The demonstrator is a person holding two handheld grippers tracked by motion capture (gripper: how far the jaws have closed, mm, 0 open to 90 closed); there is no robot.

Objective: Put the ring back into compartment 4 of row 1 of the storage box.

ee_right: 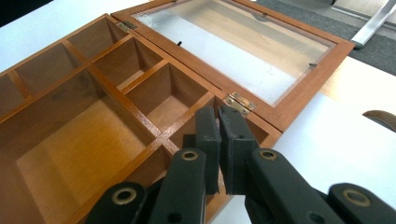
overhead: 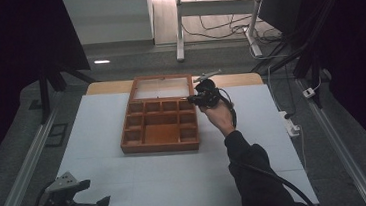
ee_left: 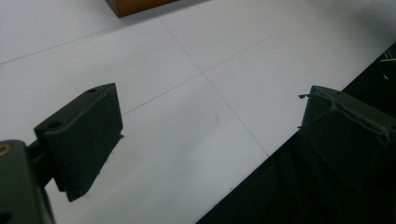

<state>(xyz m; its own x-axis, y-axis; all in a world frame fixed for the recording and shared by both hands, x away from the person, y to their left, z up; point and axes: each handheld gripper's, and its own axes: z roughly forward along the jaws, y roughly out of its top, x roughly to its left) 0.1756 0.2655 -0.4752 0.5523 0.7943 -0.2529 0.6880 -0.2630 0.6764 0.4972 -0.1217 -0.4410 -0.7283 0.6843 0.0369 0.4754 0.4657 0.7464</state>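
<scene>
Wooden compartment box [overhead: 159,126]: lies open on the white table [overhead: 99,140], its glass-paned lid [overhead: 161,88] folded flat behind it. My right gripper [overhead: 196,100]: jaws pressed together with nothing between them, over the box's far right corner compartment, beside the brass hinge [ee_right: 238,101]. My left gripper [overhead: 98,203]: jaws spread wide and empty, well short of the box, at the table's near left corner.

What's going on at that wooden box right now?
Right tool shut, empty, over box's far right corner. Left tool open, idle near table edge. Wooden box open, lid laid back, compartments bare. Nothing in the way.
</scene>
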